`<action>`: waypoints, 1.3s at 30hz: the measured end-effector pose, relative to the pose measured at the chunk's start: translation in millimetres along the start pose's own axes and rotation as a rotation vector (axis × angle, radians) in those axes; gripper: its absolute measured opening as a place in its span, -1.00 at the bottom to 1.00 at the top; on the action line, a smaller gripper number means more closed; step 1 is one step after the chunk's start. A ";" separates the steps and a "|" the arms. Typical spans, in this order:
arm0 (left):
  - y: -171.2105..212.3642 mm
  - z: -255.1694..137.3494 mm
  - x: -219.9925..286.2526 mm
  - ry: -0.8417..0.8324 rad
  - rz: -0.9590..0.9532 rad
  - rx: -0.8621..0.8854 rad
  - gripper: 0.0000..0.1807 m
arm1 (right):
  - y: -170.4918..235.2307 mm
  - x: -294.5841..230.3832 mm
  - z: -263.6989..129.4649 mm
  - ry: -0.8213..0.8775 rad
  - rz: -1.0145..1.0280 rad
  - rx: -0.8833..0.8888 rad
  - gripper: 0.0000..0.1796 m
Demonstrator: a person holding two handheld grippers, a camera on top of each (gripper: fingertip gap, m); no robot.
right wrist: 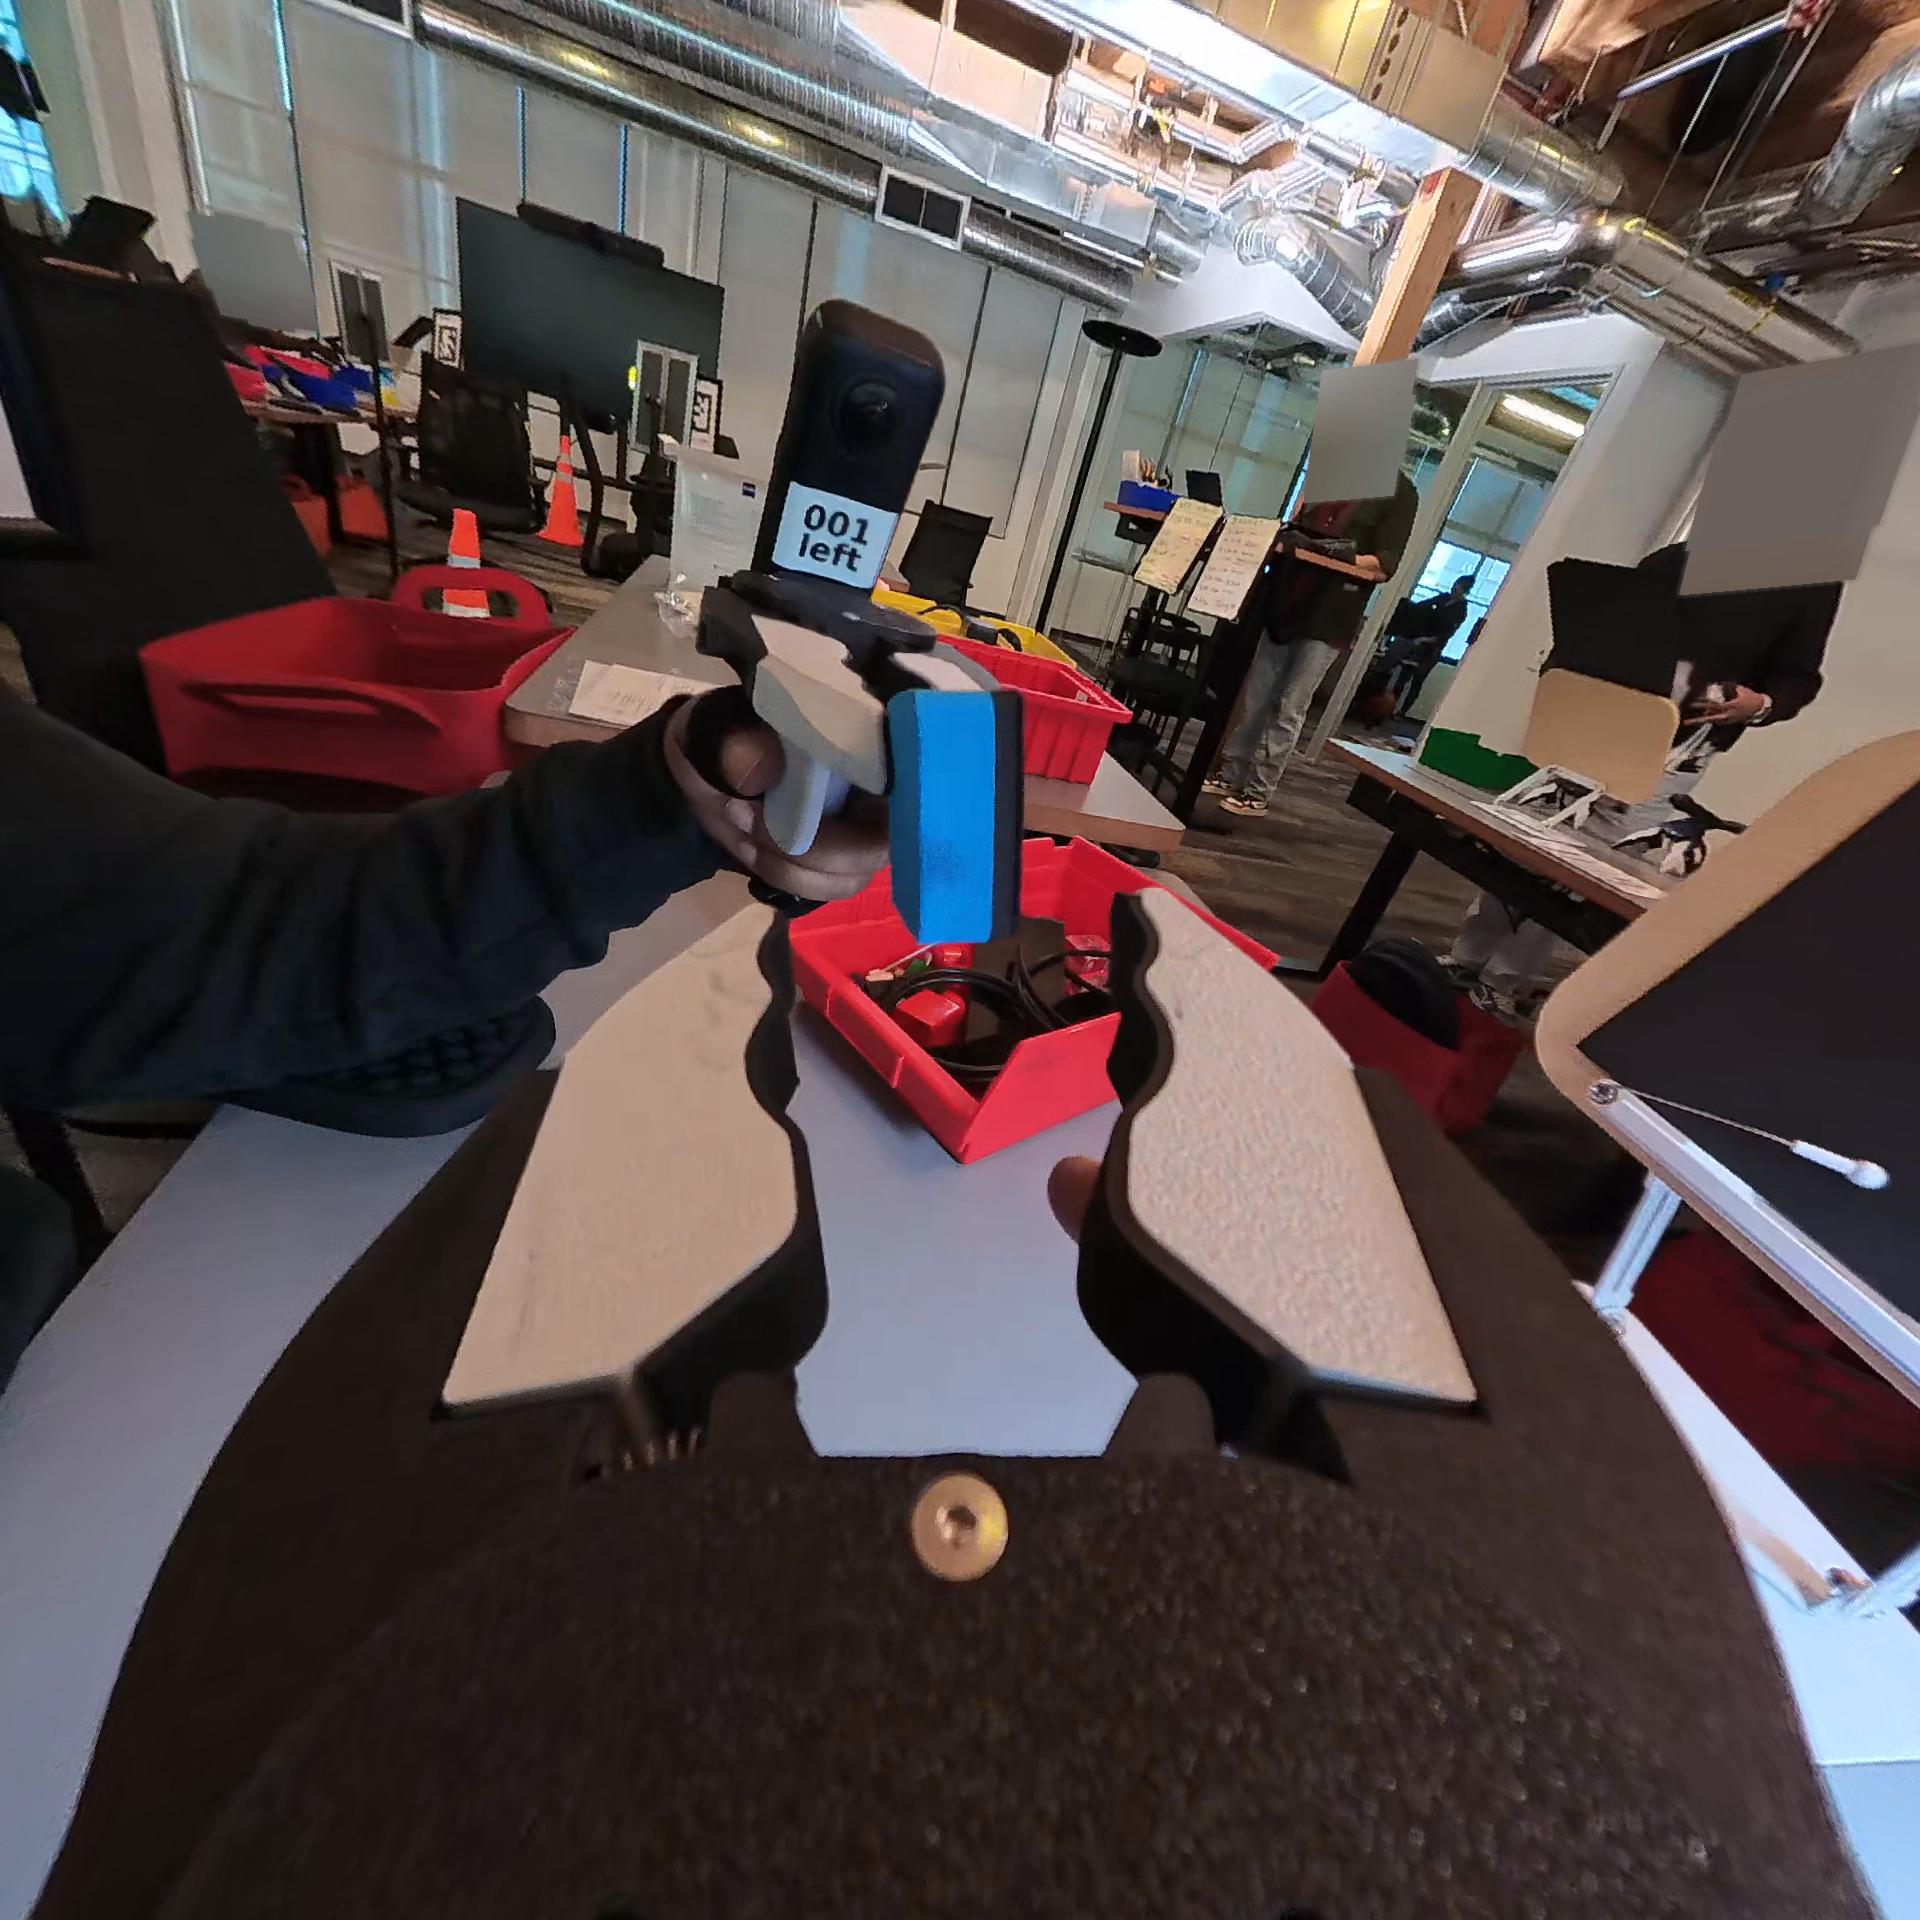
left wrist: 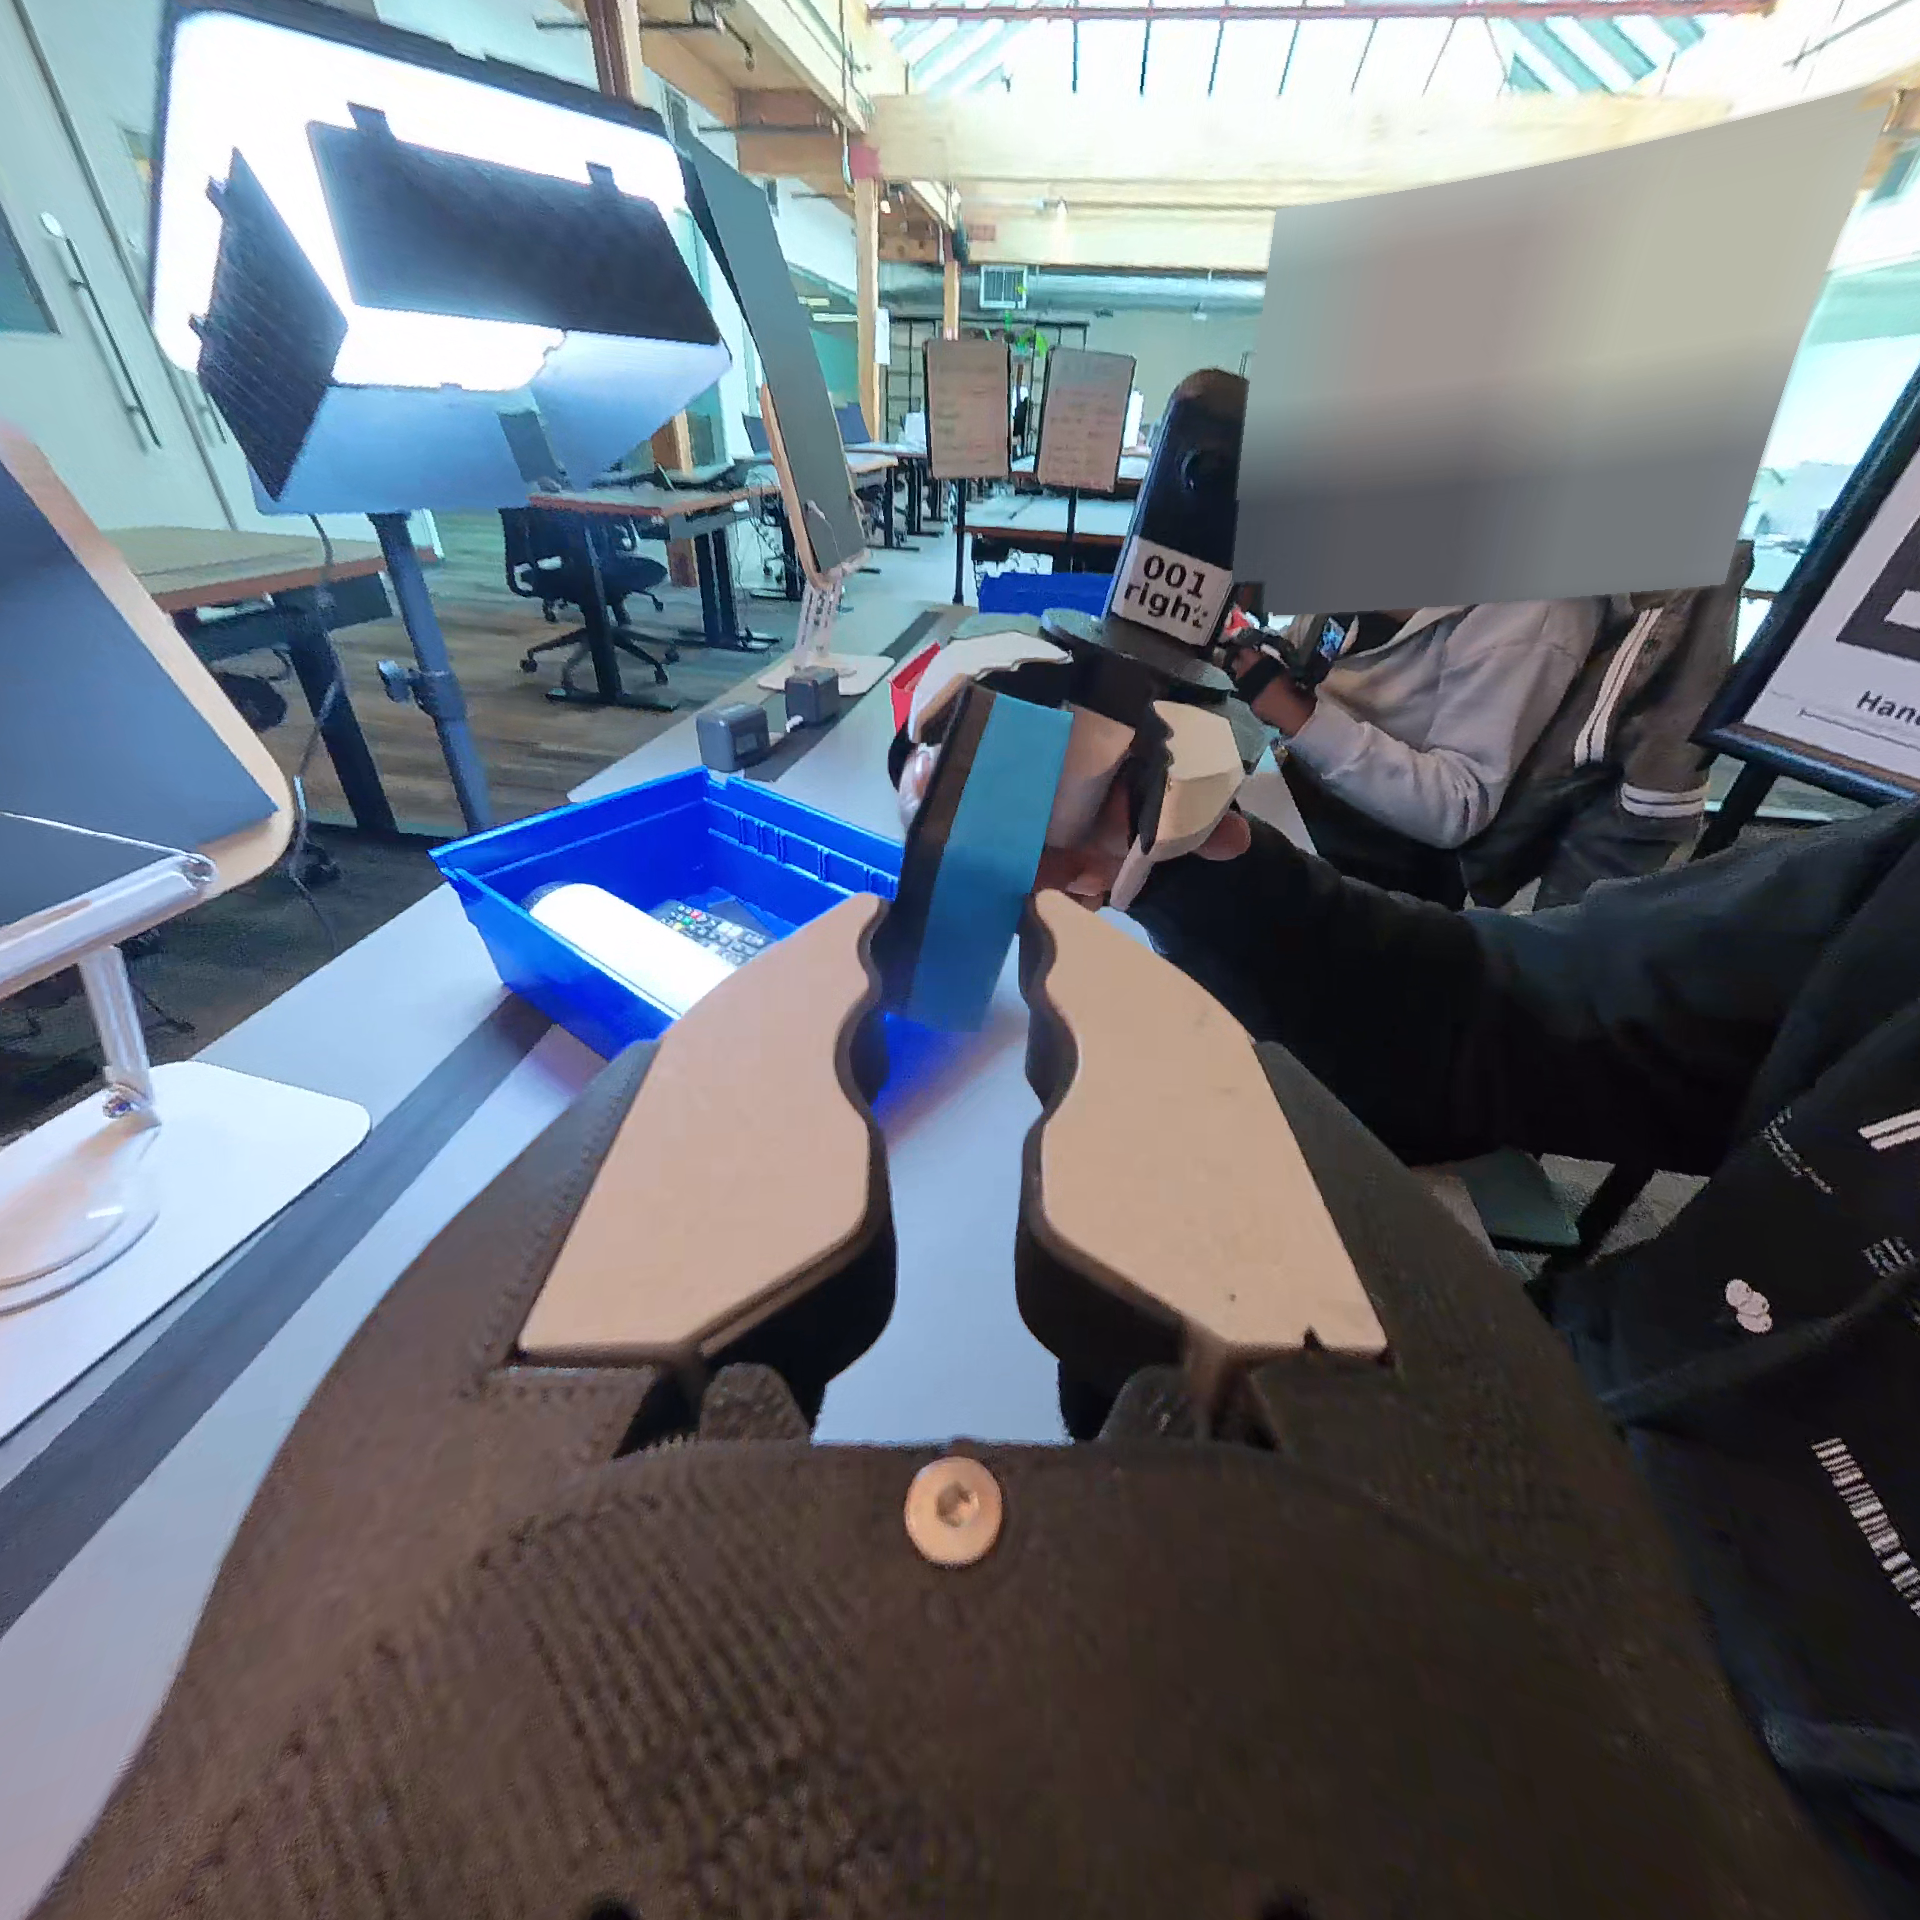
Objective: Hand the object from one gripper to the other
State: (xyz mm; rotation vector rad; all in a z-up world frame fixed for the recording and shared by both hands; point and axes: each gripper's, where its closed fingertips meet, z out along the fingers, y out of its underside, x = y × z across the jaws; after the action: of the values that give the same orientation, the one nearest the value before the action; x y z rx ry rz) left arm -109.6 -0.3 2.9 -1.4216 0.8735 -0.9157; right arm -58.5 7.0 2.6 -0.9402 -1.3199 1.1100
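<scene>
A blue foam block with a black backing (left wrist: 971, 862) is held in the air above the table. My left gripper (left wrist: 951, 925) is shut on its lower end. In the right wrist view the left gripper (right wrist: 914, 696) holds the block (right wrist: 951, 810) upright, its free end hanging down. My right gripper (right wrist: 951, 920) is wide open, and the block's free end sits just at its fingertips, touching neither finger. In the left wrist view the right gripper (left wrist: 1081, 727) faces me with its white fingers on either side of the block's far end.
A blue bin (left wrist: 623, 862) with a white object and a remote stands on the grey table (left wrist: 395, 1049). A red bin (right wrist: 997, 1101) with cables and small parts lies below the block. A stand (left wrist: 125, 1132) and a light panel (left wrist: 416, 270) are at left. People stand behind (right wrist: 1288, 665). The tips of one gripper are about 7 cm away from the tips of the other.
</scene>
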 end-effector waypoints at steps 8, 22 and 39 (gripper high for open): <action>17.0 17.6 6.7 0.039 -0.021 -0.068 -0.75 | 15.9 -2.0 9.8 0.000 0.015 -0.074 -0.54; -1.9 9.4 11.0 -0.126 0.339 -0.051 -0.40 | -12.8 17.1 -16.4 -0.066 0.438 0.055 -0.75; 16.3 25.8 3.2 -0.376 0.913 -0.219 -0.39 | 15.9 -6.4 8.9 -0.277 0.804 -0.054 -0.76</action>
State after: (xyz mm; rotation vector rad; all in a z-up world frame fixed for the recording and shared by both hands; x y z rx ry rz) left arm -84.7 6.7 -13.7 -1.1216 1.1871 0.1341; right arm -68.2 3.9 -13.9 -1.4579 -1.2070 1.8733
